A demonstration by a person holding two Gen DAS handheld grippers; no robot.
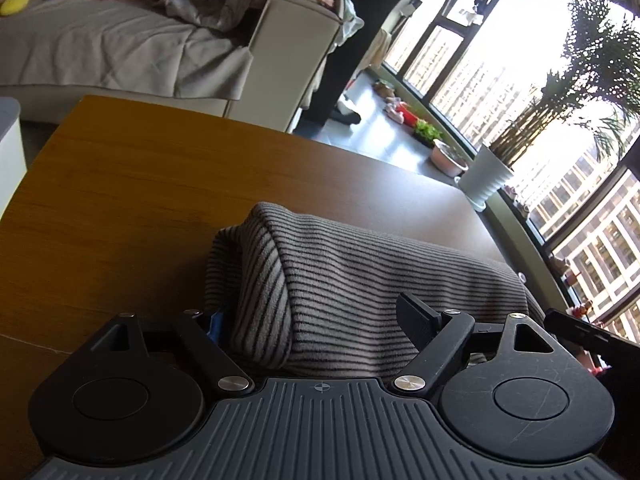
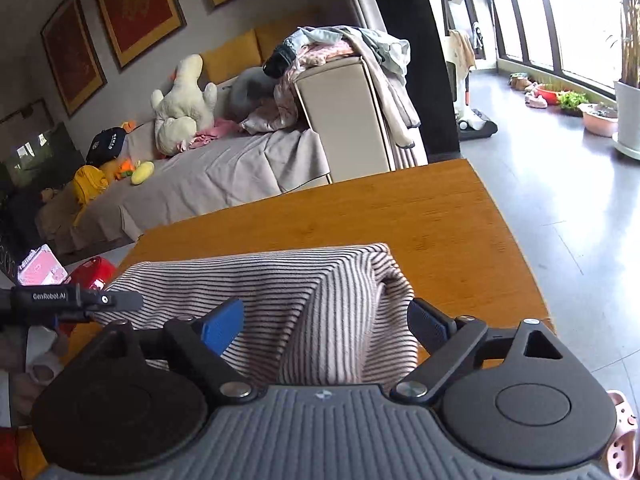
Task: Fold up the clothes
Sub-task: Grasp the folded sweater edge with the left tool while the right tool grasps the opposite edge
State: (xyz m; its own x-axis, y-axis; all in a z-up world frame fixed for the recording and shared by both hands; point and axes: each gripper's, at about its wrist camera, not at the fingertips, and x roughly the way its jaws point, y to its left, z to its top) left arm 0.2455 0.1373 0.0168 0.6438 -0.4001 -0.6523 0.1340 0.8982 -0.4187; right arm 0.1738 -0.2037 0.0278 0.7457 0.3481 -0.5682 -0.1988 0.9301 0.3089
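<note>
A folded grey garment with thin dark stripes (image 1: 340, 280) lies on the wooden table (image 1: 120, 200). My left gripper (image 1: 312, 316) is open and straddles the garment's left end. Its left blue pad is mostly hidden behind the cloth, and its right finger (image 1: 416, 316) rests over the fabric. In the right wrist view the same garment (image 2: 260, 280) lies on the table (image 2: 440, 220). My right gripper (image 2: 324, 320) is open around the garment's right end, with a blue pad (image 2: 224, 328) over the cloth and the other finger beside its edge. The left gripper's finger (image 2: 116, 300) shows at the left.
A sofa (image 2: 220, 176) with plush toys and a heap of clothes (image 2: 340, 48) on its arm stands beyond the table. A potted plant (image 1: 488, 172) and bowls line the window. A red object (image 2: 94, 272) and a pink box (image 2: 42, 268) sit off the table's left edge.
</note>
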